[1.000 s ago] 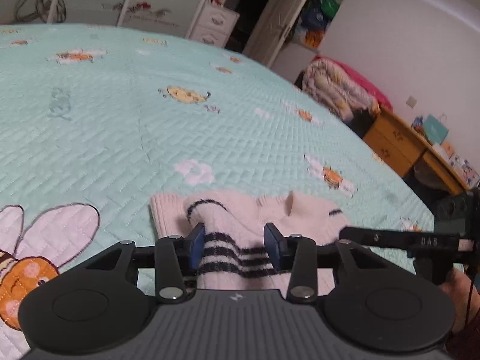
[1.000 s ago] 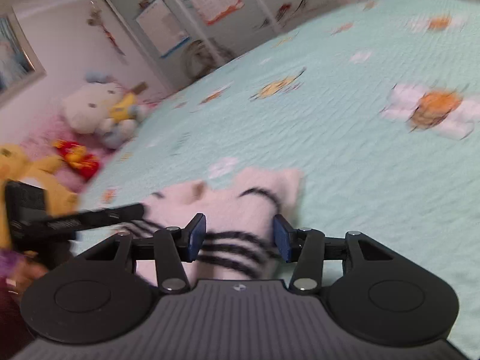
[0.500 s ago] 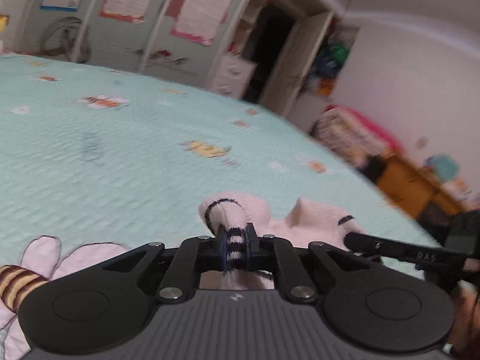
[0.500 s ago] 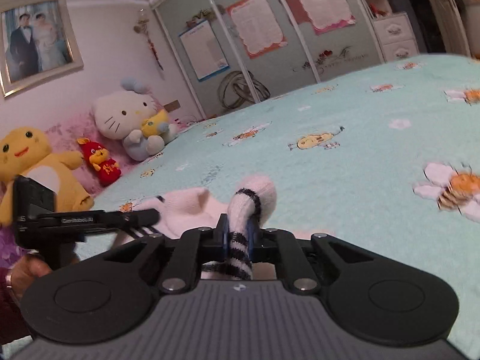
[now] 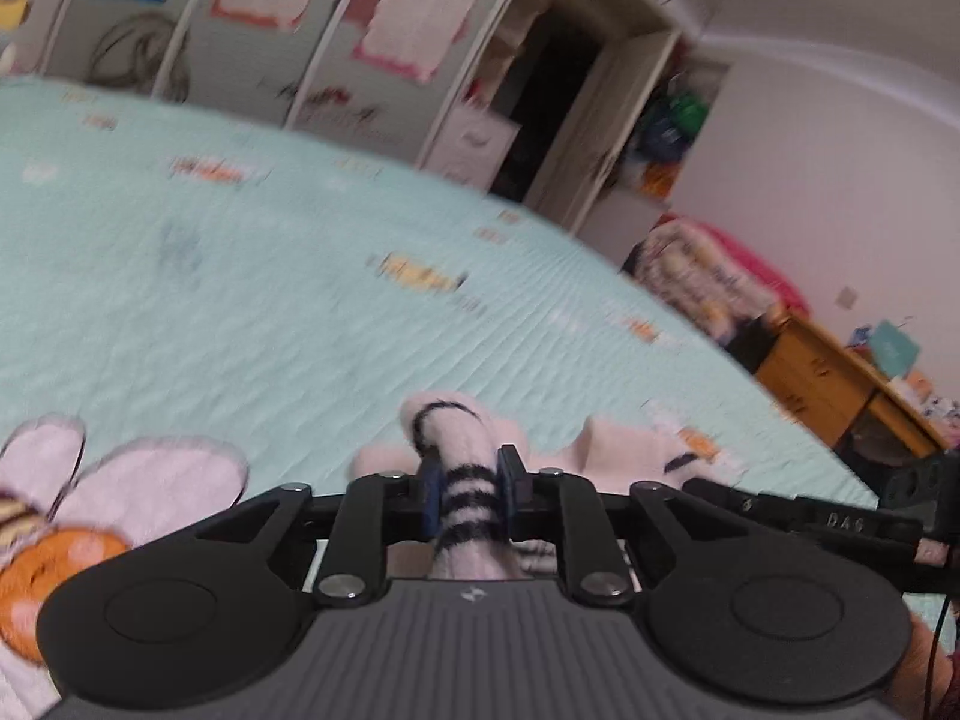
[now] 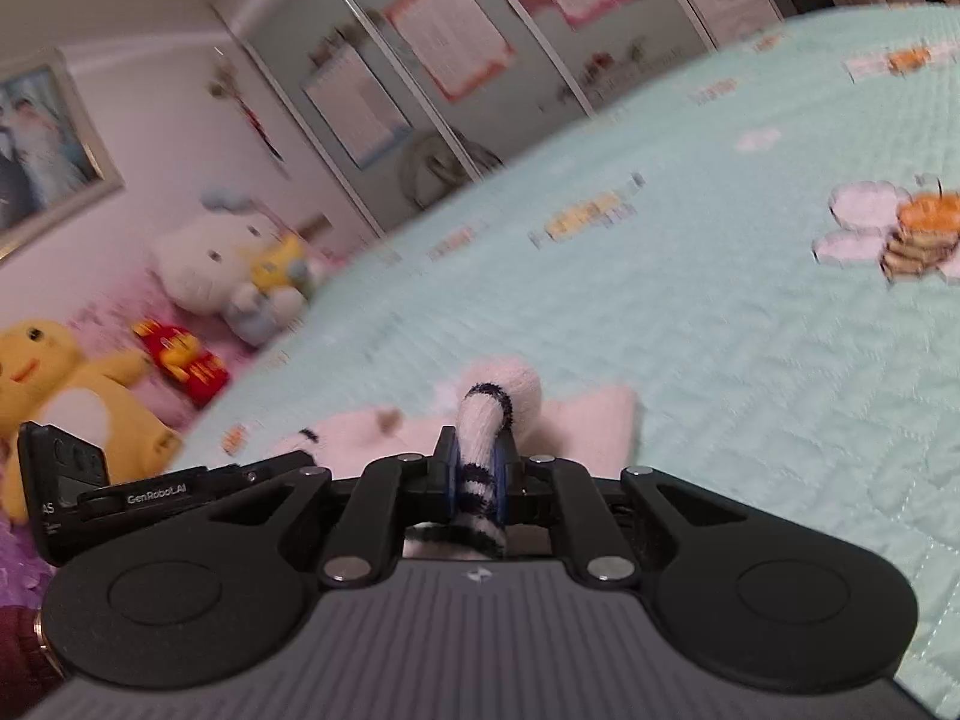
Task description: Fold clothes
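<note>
- A second ago both grippers straddled the pink sweater's sleeves with wide jaws; now each pinches one.
- Left gripper clamps a striped sleeve between its jaws.
- Right gripper clamps the other sleeve; the sweater lies just ahead on the quilt.

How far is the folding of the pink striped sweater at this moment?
Done: both sleeves are gripped, the left gripper and the right gripper each shut on a striped sleeve. In hand: the sweater partly raised off the quilt. Left: no fold is visible yet.
</note>
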Available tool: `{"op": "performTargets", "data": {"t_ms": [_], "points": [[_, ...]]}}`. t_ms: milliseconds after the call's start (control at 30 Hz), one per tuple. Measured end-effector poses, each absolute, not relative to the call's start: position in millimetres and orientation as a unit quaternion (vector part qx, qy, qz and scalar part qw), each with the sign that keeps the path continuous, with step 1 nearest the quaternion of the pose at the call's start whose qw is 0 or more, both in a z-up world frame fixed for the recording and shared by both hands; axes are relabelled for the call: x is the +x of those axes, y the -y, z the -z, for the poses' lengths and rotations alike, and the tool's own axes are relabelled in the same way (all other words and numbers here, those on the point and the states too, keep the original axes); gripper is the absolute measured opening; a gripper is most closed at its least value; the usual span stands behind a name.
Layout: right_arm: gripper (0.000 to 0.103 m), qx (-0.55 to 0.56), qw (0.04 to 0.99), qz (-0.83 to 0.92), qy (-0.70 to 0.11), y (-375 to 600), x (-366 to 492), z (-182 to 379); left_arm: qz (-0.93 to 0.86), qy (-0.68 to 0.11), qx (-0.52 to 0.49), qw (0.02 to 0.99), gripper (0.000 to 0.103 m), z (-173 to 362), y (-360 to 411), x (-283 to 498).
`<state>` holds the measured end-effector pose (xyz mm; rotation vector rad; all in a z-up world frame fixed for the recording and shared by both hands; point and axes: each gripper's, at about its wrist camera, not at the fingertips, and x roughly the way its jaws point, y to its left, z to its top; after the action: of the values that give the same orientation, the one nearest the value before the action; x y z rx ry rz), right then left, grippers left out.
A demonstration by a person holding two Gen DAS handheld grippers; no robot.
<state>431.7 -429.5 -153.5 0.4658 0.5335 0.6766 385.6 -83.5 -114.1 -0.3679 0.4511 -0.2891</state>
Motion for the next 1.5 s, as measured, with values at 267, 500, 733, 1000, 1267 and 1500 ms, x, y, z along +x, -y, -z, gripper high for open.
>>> {"op": "performTargets", "data": {"t_ms": [267,500,733,1000,1267,1500], "points": [[0.009,0.211,0.888,-0.29,-0.288,431.3,439.1,160.8,0.096,-0.28,-0.145,0.944,0.022,146.2,94.4,405.6],[0.017,0.226,0.883,-0.278,-0.303,435.6,442.1,166.6,0.042,-0.262,-0.208,0.941,0.064,129.3,75.5,387.0],[0.032,0.215,0.898,-0.276,-0.266,426.4,422.8,132.7,0.087,-0.222,-0.182,0.954,0.064,86.5,80.9,349.5],[0.003,0.237,0.859,-0.29,-0.35,392.1,457.7,166.1,0.125,-0.307,-0.091,0.939,0.062,124.6,136.3,359.7],[0.005,0.283,0.847,-0.298,-0.339,418.0,456.8,166.3,0.12,-0.315,-0.101,0.936,0.06,105.5,122.4,366.1],[0.054,0.334,0.816,-0.357,-0.308,420.8,451.4,125.0,0.158,-0.302,-0.189,0.921,0.059,77.1,109.8,377.4]]}}
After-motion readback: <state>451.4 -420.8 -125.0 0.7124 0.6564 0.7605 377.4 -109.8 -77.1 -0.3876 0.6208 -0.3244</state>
